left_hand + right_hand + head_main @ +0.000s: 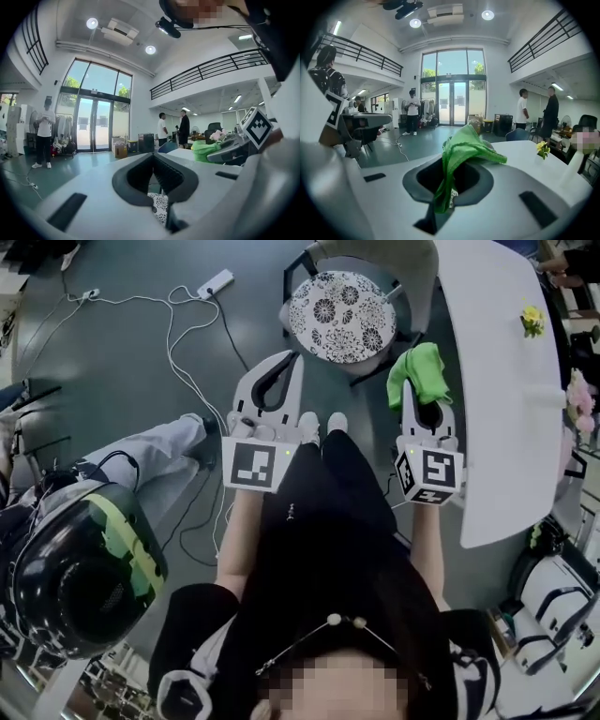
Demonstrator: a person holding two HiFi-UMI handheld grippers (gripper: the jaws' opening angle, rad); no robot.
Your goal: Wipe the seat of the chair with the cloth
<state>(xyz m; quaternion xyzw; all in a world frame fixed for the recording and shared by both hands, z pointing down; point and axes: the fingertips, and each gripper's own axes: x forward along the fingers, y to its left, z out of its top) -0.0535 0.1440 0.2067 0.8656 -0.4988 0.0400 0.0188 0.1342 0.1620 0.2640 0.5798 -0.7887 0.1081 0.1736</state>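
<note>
Head view is showing the person standing on a grey floor [122, 362] and holding both grippers out in front, side by side. The right gripper [418, 396] is pinching the green cloth [418, 369] between its jaws; the cloth is bunching up over the tips and drooping to the left. It is hanging in the air just beside the near-left edge of the white desk [497, 427], close to the chair [375, 263] but apart from it. The chair's round seat [342, 317], black and white with a flower pattern, is lying bare, tucked against the desk's left edge towards its far end. The left gripper [288, 362] is pointing at the seat's near rim without touching it. A small yellow flower [532, 321] is standing near the desk's right edge. A white power strip [216, 282] and its cables are trailing across the floor to the left.

In the right gripper view, the cloth [465, 144] is rising out of the clamped jaws of the right gripper [457, 155] and folding over to the right, with the flower [542, 149] on the desk [520, 154] beyond.

In the left gripper view, the left gripper [153, 157] is holding its jaws pressed together at the tips with nothing between them; a bit of the patterned seat [160, 206] is showing below.
</note>
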